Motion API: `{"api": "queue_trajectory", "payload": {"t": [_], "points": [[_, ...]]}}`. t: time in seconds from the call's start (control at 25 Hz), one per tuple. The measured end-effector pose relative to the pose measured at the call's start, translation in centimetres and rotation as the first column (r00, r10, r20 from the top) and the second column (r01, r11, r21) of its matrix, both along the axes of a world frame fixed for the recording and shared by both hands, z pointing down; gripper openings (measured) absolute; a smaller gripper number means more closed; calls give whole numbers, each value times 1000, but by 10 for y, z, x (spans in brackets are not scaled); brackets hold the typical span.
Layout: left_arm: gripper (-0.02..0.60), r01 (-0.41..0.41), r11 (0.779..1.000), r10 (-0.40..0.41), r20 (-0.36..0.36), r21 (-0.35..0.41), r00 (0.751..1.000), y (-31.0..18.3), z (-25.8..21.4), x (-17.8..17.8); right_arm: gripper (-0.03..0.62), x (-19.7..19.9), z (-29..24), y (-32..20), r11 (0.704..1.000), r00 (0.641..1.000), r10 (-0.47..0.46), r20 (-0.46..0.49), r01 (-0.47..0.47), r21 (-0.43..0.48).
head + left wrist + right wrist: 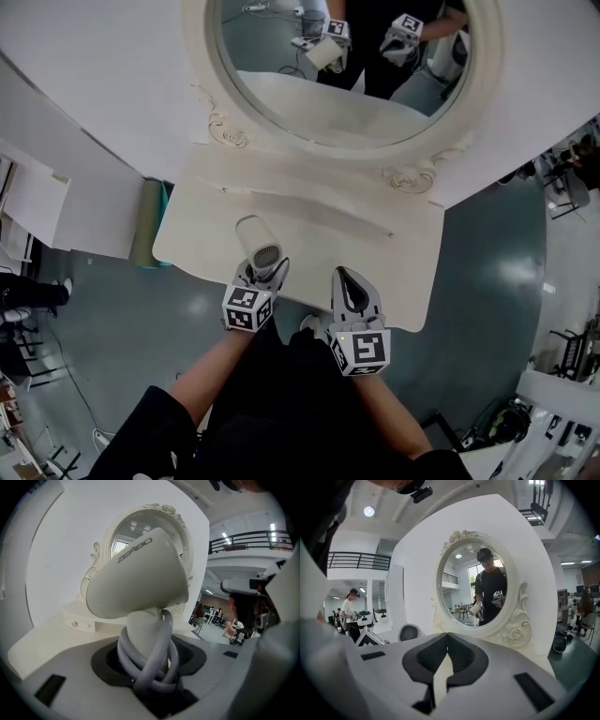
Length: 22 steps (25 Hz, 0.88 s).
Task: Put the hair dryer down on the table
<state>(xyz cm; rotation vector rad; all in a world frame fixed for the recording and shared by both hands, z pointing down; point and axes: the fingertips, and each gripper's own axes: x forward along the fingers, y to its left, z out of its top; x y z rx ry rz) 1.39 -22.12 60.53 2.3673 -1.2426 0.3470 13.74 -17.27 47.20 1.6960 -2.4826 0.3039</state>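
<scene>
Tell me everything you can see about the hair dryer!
The cream plastic hair dryer has a wide cone-shaped barrel with grey lettering and a grille at one end. Its grey cord is wrapped round the handle, which the left hand-held gripper clamps. It hangs over the white table, near its front edge.

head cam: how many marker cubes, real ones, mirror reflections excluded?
2. One black-and-white marker cube sits on the left gripper, which holds the white hair dryer; the other on the right gripper. The oval white-framed mirror repeats both. None seem hidden.
</scene>
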Motion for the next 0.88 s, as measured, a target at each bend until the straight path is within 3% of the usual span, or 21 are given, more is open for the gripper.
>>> {"api": "queue_trajectory", "payload": {"t": [0.32, 0.52, 0.88], "points": [[227, -17, 998, 22, 71, -64, 997, -14, 38, 3, 17, -3, 13, -1, 998, 1000, -24, 9, 24, -63], [227, -11, 992, 19, 65, -124, 998, -23, 59, 3, 17, -4, 21, 1, 995, 1000, -26, 4, 27, -97], [227, -47, 981, 84, 190, -191, 978, -35, 95, 3, 17, -1, 34, 8, 991, 1000, -26, -8, 25, -135]]}}
